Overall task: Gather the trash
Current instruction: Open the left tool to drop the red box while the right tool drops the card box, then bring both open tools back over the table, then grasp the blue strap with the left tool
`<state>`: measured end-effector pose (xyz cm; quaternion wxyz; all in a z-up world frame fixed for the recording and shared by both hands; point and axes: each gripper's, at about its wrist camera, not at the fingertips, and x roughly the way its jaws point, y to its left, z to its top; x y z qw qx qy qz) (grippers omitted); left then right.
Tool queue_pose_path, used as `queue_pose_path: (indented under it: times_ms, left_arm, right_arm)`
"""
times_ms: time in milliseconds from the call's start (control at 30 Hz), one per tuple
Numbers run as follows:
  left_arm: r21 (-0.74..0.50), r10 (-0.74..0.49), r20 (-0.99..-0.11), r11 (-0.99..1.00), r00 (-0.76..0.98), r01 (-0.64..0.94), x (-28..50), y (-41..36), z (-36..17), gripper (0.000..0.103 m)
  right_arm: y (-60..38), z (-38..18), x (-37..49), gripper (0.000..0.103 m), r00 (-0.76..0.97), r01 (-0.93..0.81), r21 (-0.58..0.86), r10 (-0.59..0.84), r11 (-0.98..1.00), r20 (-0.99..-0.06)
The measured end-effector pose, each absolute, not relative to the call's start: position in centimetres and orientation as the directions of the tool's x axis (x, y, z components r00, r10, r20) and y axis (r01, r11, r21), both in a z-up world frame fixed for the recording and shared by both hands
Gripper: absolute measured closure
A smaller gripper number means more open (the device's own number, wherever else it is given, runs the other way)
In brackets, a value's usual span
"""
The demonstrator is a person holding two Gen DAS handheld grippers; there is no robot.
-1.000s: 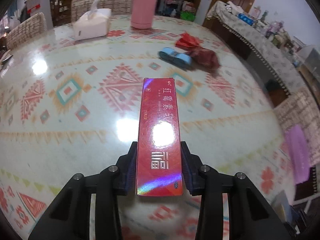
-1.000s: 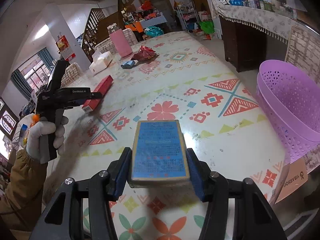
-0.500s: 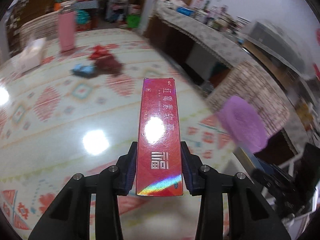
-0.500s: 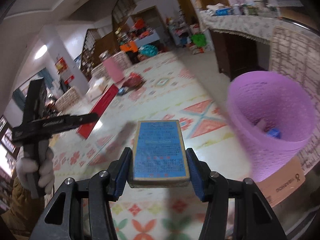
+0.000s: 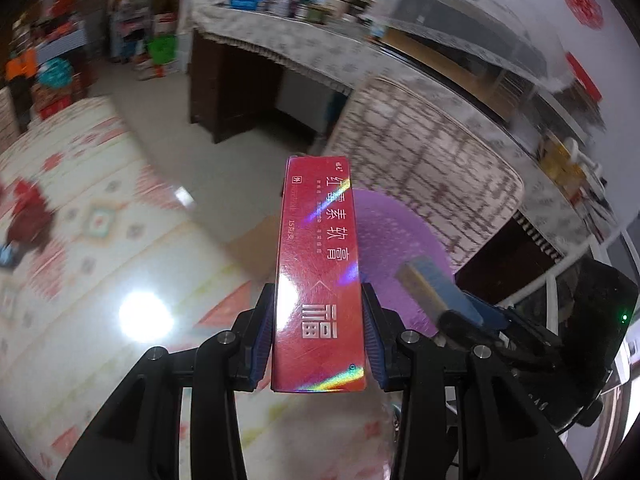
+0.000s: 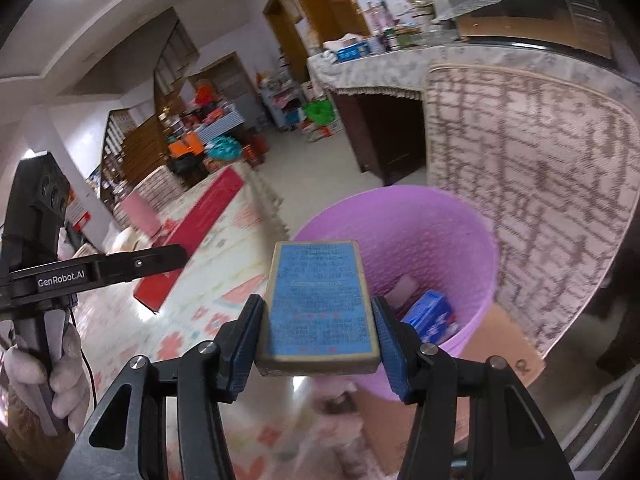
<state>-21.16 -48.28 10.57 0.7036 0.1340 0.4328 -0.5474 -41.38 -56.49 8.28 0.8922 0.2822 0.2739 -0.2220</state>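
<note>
My left gripper (image 5: 318, 334) tilted down, clamped on red box (image 5: 318, 264), my right gripper (image 6: 318, 334) tilted down, gripping blue box (image 6: 320, 300), purple bin (image 6: 472, 248) just ahead

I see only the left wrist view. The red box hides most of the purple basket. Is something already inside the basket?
Observer: Yes. The right wrist view looks into the purple basket, and a blue packet lies at its bottom with other scraps.
Operator: What does the right gripper hold?
Observer: The right gripper is shut on a blue box, in front of the basket's opening.
Operator: Who carries my gripper?
Observer: A gloved hand grips the handle of the left gripper, which is shut on the red box.
</note>
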Motion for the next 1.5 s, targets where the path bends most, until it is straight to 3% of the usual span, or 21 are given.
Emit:
queue_pose_path:
  times_ms: [233, 333, 600, 733, 867, 1067, 1233, 1500]
  left_arm:
    - [-0.299, -0.652, -0.758, 0.323, -0.018, 0.898, -22.2, -52.7, 10.0, 0.062]
    - [-0.307, -0.647, -0.762, 0.336, -0.018, 0.890, -21.9, -52.2, 9.4, 0.046]
    - [-0.281, -0.634, -0.771, 0.427, 0.062, 0.860, -19.9, -46.8, 8.5, 0.037]
    - [-0.266, -0.618, -0.774, 0.511, 0.134, 0.817, -17.9, -43.1, 8.2, 0.021]
    - [-0.308, -0.599, -0.787, 0.590, 0.148, 0.747, -15.1, -38.3, 7.1, 0.021]
    - [-0.320, -0.540, -0.819, 0.713, 0.197, 0.624, -10.3, -30.5, 4.9, 0.021]
    - [-0.247, -0.452, -0.847, 0.801, 0.281, 0.545, -6.2, -25.5, 4.3, 0.023]
    - [-0.161, -0.354, -0.851, 0.879, 0.388, 0.449, 1.2, -24.5, 5.0, 0.024]
  right_arm:
    - [-60.6, 7.6, -41.6, 0.043, 0.719, 0.613, 0.365, -0.303, 0.701, -0.625]
    - [-62.0, 7.0, -42.0, 0.041, 0.714, 0.634, 0.389, -0.312, 0.668, -0.627]
    - [-61.1, 6.5, -41.8, 0.036, 0.733, 0.612, 0.427, -0.273, 0.666, -0.623]
    - [-59.0, 6.8, -40.8, 0.031, 0.751, 0.573, 0.431, -0.236, 0.697, -0.617]
    - [-56.1, 7.1, -38.7, 0.025, 0.773, 0.512, 0.437, -0.175, 0.739, -0.610]
    - [-50.5, 6.4, -32.5, 0.025, 0.795, 0.388, 0.473, -0.027, 0.791, -0.606]
    - [-46.6, 5.5, -27.2, 0.025, 0.817, 0.284, 0.524, 0.084, 0.803, -0.571]
    - [-43.9, 3.4, -22.7, 0.025, 0.807, 0.225, 0.555, 0.166, 0.801, -0.567]
